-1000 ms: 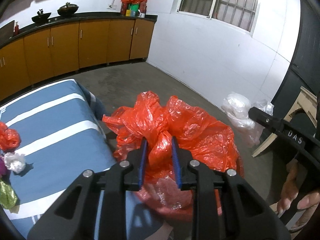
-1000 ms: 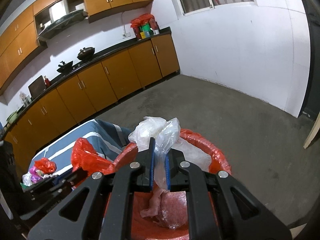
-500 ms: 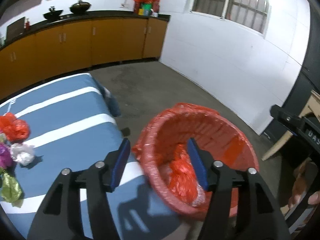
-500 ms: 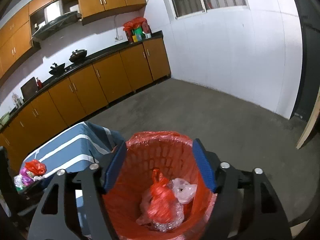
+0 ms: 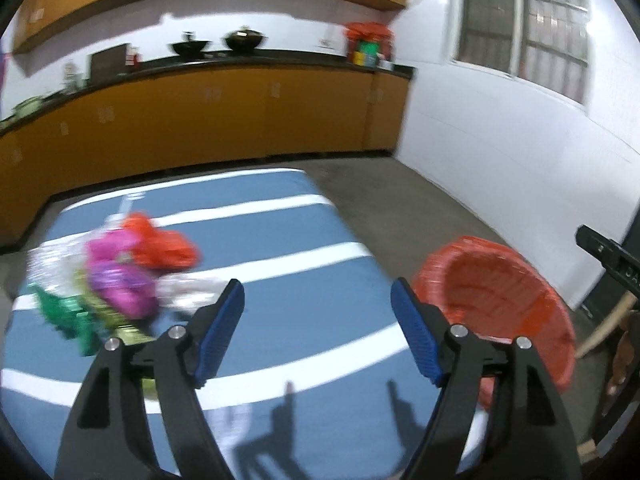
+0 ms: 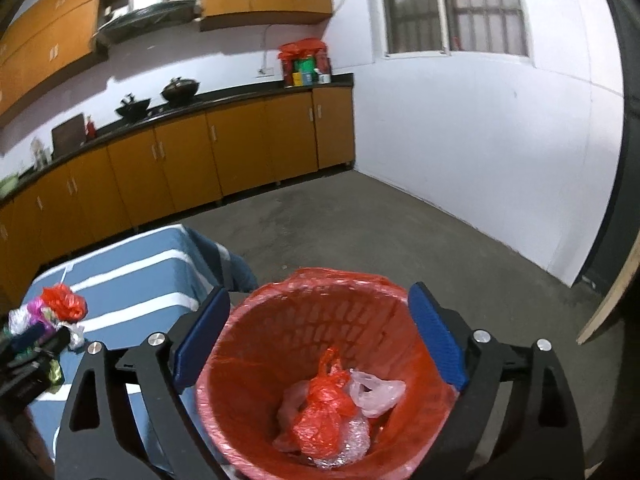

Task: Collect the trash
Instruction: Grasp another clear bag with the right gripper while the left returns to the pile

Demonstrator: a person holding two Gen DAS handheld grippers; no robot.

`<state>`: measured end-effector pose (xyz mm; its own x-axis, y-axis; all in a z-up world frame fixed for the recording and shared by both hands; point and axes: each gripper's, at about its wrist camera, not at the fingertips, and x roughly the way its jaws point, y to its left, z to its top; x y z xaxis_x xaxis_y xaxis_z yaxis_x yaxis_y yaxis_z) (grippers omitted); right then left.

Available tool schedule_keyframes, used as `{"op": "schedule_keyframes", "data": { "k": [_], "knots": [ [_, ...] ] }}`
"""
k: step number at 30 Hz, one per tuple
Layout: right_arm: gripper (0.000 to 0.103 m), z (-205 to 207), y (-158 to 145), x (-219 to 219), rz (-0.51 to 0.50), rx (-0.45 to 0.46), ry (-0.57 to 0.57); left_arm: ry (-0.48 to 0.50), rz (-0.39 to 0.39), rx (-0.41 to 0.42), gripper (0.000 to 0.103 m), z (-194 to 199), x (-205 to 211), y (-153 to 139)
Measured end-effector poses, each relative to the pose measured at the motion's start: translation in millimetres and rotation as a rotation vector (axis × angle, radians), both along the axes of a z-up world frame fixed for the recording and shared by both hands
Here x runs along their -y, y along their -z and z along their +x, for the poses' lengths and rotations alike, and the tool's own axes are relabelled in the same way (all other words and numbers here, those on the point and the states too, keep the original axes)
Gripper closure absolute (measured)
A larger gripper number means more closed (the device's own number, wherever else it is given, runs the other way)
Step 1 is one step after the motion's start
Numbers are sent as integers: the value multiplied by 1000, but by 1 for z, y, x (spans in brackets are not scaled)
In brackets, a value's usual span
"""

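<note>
A: What are the largest items shown?

B: A table covered in blue cloth with white stripes [image 5: 280,248], and beside it on the grey concrete floor [image 6: 400,240] a red plastic basket lined with a red bag [image 6: 280,320].

A: Where is the trash?

B: A crumpled red plastic bag [image 6: 324,412], a clear plastic bag [image 6: 376,392] and some bubble wrap [image 6: 344,444] lie at the basket's bottom. A blurred heap of red, magenta, green and silver wrappers [image 5: 116,276] sits on the table's left part.

A: And the grippers?

B: The left gripper [image 5: 318,320] hangs over the table, fingers spread wide, holding nothing. The right gripper [image 6: 320,336] hangs over the basket, fingers likewise released and empty.
</note>
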<state>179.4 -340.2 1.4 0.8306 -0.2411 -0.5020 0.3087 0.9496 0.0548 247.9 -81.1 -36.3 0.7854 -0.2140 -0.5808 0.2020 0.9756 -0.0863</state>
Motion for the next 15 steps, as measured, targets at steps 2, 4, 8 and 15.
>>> {"op": "schedule_keyframes", "data": {
  "k": [2,4,8,15],
  "knots": [
    [12,9,1,-19,-3,-5,-43,-53,8,12,26,-4,-24,-1],
    [12,17,4,-39,-2,-13,-87,-119,32,26,25,-9,-50,0],
    [12,37,9,-81,5,-27,-184,-242,64,44,23,-20,-103,2],
    [20,69,19,-163,-9,-48,-378,-414,91,64,21,-35,-175,1]
  ]
}}
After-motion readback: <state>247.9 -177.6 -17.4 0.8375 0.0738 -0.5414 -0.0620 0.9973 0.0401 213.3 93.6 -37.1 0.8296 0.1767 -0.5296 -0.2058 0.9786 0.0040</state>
